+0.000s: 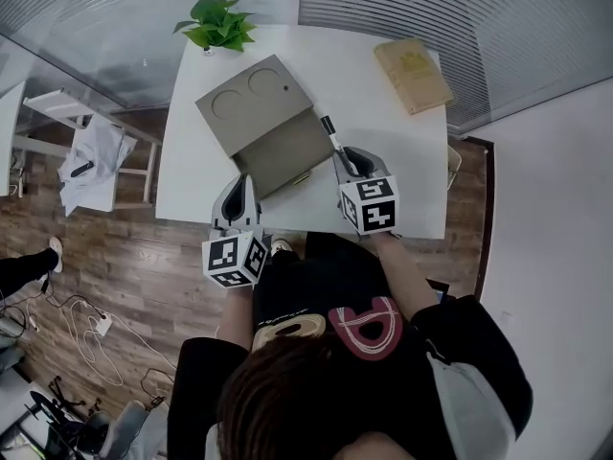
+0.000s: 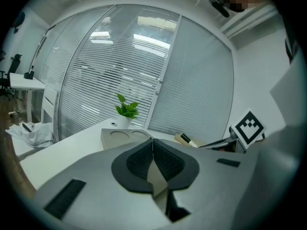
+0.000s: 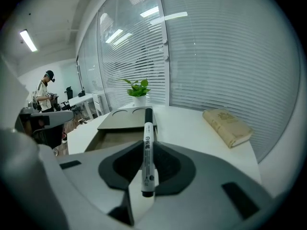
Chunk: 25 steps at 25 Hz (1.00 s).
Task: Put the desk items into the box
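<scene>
A white marker pen with a black cap is clamped between the jaws of my right gripper and points ahead past them. In the head view that marker sticks out of the right gripper at the right edge of the open cardboard box. The box's lid, with two round marks, lies folded back toward the plant. My left gripper hovers at the box's near left corner, its jaws pressed together with nothing between them.
A tan book lies at the white desk's far right corner; it also shows as the book in the right gripper view. A potted plant stands at the far left. A side table with cloth is left of the desk.
</scene>
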Available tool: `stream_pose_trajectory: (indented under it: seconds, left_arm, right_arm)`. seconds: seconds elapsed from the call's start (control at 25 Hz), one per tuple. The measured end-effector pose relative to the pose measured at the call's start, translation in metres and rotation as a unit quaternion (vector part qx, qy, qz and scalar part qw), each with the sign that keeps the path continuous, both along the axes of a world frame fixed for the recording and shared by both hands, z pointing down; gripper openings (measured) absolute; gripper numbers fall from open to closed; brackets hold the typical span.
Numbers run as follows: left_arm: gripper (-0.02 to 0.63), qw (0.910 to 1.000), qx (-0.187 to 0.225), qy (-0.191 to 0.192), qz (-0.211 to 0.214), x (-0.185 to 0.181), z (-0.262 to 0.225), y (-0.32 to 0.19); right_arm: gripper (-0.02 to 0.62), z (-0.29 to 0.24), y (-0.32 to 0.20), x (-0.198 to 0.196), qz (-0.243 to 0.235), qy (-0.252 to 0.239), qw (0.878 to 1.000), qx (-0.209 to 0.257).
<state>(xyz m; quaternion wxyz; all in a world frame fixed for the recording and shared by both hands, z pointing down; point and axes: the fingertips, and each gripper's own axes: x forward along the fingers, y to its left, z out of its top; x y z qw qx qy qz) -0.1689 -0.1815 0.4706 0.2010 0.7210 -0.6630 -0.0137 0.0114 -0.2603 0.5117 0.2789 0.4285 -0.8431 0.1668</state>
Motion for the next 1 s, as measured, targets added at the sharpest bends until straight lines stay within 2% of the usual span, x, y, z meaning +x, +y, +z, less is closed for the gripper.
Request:
stream_pose_trajectory:
  seconds: [0.6, 1.0]
  left_arm:
    - [0.018, 0.9994, 0.004, -0.011, -0.032, -0.013, -0.004, 0.003]
    - [0.018, 0.9982, -0.007, -0.014, -0.059, -0.023, -0.001, 0.012]
  right_arm:
    - [0.071, 0.002, 0.008, -0.055, -0.081, -0.004, 0.997, -0.002]
    - [0.071, 0.012, 0.006, -0.084, -0.143, 0.005, 0.99, -0.013]
